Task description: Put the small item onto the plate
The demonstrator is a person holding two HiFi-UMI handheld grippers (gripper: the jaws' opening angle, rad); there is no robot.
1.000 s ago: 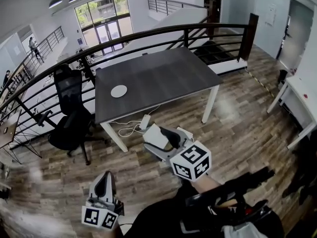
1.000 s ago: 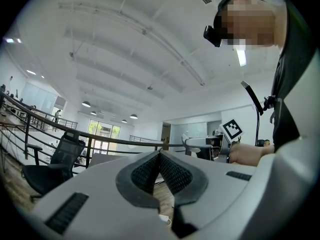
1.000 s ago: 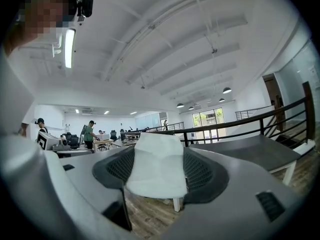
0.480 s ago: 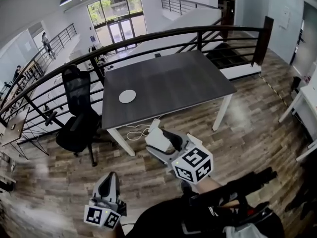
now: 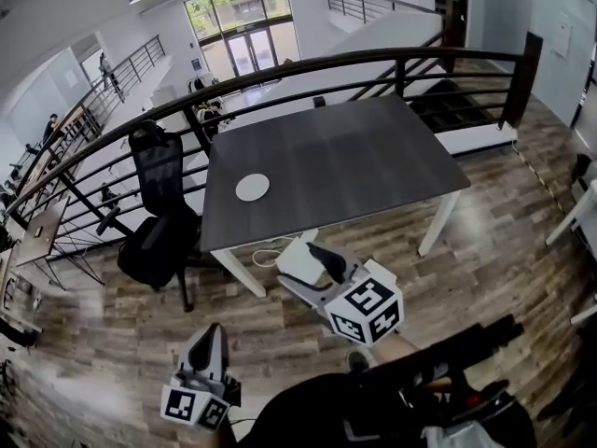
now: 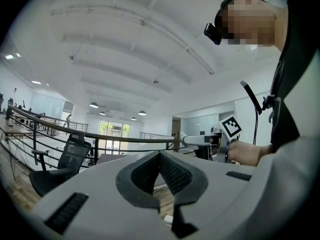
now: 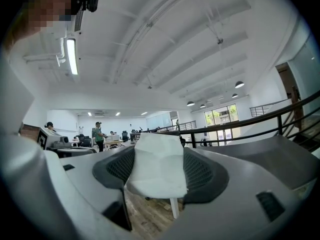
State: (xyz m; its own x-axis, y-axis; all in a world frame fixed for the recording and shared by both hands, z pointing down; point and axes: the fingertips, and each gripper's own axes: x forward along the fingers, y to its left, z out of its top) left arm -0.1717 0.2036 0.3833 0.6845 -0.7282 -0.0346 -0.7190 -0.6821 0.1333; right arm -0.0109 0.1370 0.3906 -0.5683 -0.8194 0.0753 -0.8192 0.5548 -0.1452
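A small white plate (image 5: 252, 187) lies on the left part of the dark grey table (image 5: 354, 157), which stands ahead of me beyond a strip of wooden floor. My right gripper (image 5: 303, 256) is held level in front of the table's near edge, shut on a small white soft item (image 5: 297, 263). In the right gripper view the white item (image 7: 157, 166) fills the gap between the black pads (image 7: 202, 174). My left gripper (image 5: 209, 332) is lower left, over the floor. Its jaws meet with nothing between them in the left gripper view (image 6: 160, 156).
A black office chair (image 5: 159, 222) stands at the table's left end. A dark railing (image 5: 373, 59) curves behind the table. A power strip with cables (image 5: 270, 248) lies on the floor under the near edge. A white table (image 5: 583, 215) is at the far right.
The table and plate have drawn nearer and shifted right in the head view as both grippers travel toward them. The right gripper still holds the white item.
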